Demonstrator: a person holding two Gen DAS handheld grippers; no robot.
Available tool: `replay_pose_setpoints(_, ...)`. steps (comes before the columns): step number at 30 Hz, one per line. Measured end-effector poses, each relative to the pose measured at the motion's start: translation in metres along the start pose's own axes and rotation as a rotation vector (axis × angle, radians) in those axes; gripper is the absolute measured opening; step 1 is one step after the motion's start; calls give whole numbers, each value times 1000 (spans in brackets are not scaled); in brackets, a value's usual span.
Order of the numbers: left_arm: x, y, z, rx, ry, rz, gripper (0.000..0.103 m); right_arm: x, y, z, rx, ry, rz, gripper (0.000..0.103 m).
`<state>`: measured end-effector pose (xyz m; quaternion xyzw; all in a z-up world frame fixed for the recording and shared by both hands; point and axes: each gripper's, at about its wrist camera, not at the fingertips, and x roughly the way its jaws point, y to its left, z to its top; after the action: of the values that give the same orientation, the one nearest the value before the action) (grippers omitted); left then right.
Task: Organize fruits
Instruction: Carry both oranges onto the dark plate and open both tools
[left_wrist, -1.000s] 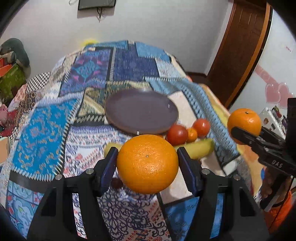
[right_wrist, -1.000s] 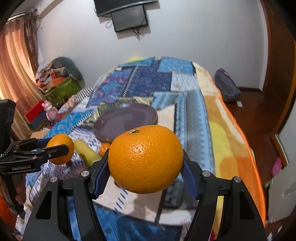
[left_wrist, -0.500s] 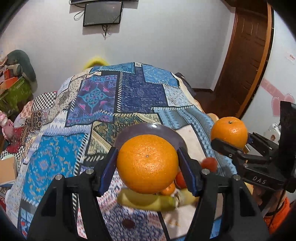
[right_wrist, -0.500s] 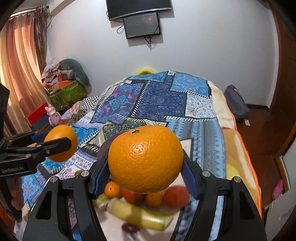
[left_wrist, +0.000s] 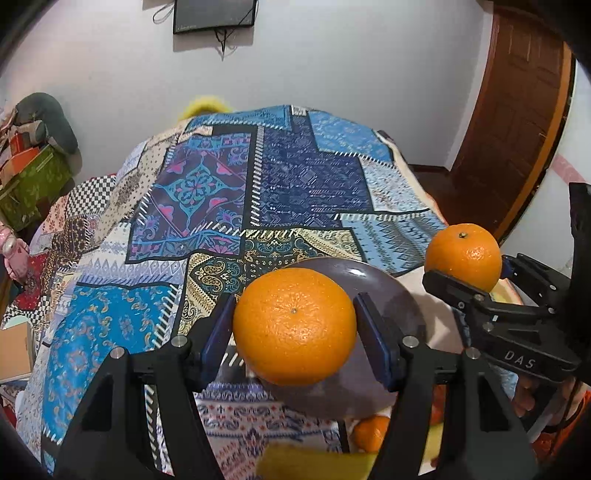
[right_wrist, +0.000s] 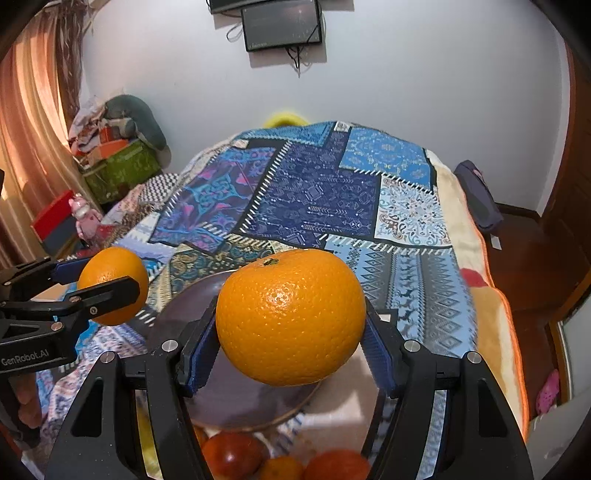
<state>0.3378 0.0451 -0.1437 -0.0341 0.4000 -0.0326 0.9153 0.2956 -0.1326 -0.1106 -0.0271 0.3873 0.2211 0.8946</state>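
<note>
My left gripper (left_wrist: 295, 328) is shut on an orange (left_wrist: 294, 325) and holds it above the near part of a dark purple plate (left_wrist: 399, 295) on the patchwork bedspread. My right gripper (right_wrist: 290, 325) is shut on a second orange (right_wrist: 290, 317), also above the plate (right_wrist: 184, 306). Each gripper shows in the other's view: the right one with its orange (left_wrist: 463, 256) at the right, the left one with its orange (right_wrist: 112, 284) at the left. Loose fruit lies near the plate's front edge: tomatoes (right_wrist: 232, 454), a small orange (left_wrist: 369, 432) and a blurred yellow banana (left_wrist: 314, 465).
The patchwork bedspread (left_wrist: 229, 192) covers a bed that runs to the far wall. A wooden door (left_wrist: 517, 129) stands at the right. Boxes and clutter (right_wrist: 118, 162) are piled left of the bed. A dark bag (right_wrist: 476, 195) lies on the floor at the right.
Both grippers have moved forward with their oranges, from over the loose fruit to over the plate. The fruit pile has slid to the bottom of both views.
</note>
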Motion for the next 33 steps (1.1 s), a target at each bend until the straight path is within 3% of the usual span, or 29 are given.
replay_pose_setpoints(12,69,10,5,0,133,-11,65,63,3,1,-78,191,53,66)
replay_pose_setpoints(25,97,9,-2,23,216,-3,65,85,12,-8,-163,323,49,66)
replay_pose_setpoints(31,88,7,-5,15,219,-36,66,68,22,-7,-223,258,13,68)
replay_pose_setpoints(33,75,8,-3,9,183,-48,68,57,24,-5,-240,228,6,76)
